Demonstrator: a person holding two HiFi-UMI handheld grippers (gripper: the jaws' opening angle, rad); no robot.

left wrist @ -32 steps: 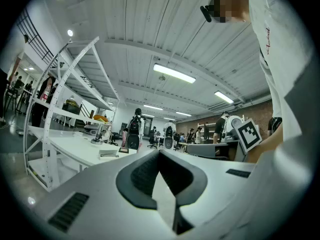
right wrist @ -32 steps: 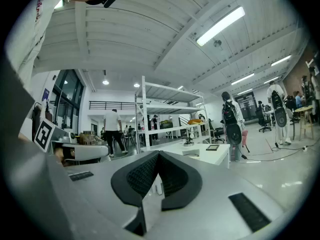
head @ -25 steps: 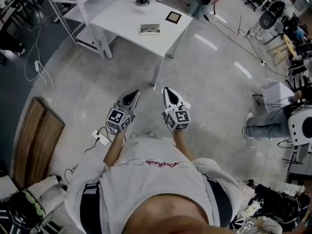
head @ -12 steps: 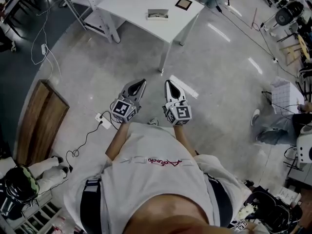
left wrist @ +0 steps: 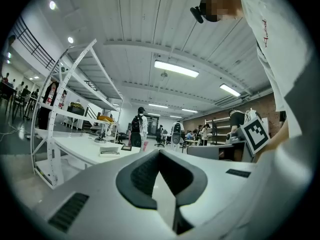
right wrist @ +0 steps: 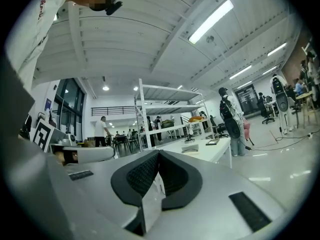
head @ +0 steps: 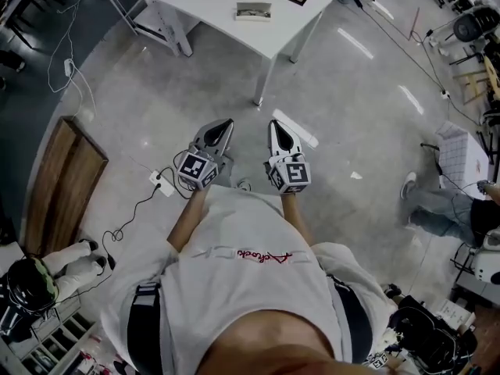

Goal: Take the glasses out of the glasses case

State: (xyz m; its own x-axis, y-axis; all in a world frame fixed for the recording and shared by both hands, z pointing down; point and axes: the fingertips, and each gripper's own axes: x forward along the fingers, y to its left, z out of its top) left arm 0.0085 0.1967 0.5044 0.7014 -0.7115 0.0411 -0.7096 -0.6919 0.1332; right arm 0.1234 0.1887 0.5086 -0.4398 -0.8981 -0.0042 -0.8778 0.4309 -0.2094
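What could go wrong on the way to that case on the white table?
1. A cable and power strip lie on the floor close to the person's feet; a step that way might trip them.
2. The left claw and right claw are both shut. Unless they open first, they would likely just push the case along the table instead of gripping it.
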